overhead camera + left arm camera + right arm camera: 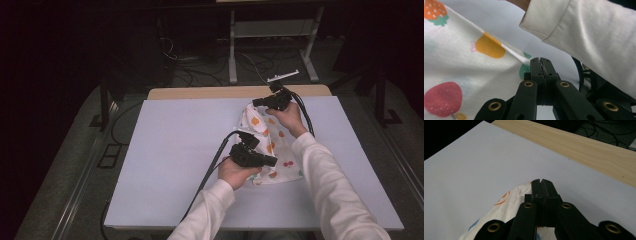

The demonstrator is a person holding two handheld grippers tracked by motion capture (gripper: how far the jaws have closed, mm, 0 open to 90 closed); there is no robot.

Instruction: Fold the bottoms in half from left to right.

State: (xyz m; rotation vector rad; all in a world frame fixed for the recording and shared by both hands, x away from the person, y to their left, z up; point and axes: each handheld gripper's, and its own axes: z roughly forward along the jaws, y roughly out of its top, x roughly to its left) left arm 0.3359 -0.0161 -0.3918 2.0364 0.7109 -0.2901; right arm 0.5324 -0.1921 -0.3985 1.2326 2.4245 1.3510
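Cloth [270, 145], white with fruit print, sits on the right-centre of the white board [180, 150] and is pinched at two places. Right gripper [260, 102] has its jaws fully together on the far corner, near the board's far edge where the bare wooden tabletop [200, 92] shows; in the right gripper view the fabric rises into a peak right at the jaw tips [541, 182], so that corner is lifted off the board. Left gripper [272, 161] is also clamped tight, on the near edge of the fabric; in the left gripper view the hem runs straight into the closed tips [541, 61], with printed cloth [461, 70] spread to the left and the person's right sleeve [594, 37] crossing just above. Key relation: the two grip points lie on a line running near-to-far across the board, slightly diagonal, left gripper at the near end and right gripper at the far end, and the cloth's long axis follows that line. Fabric between them looks slack and rumpled, not taut. My read: next move is either pulling the ends apart along that axis to flatten it, or bringing one end over to the other for a fold. Left hand [235, 172] is nearer the bulk of the loose fabric, so it probably leads. Risk: thin hem slipping out.
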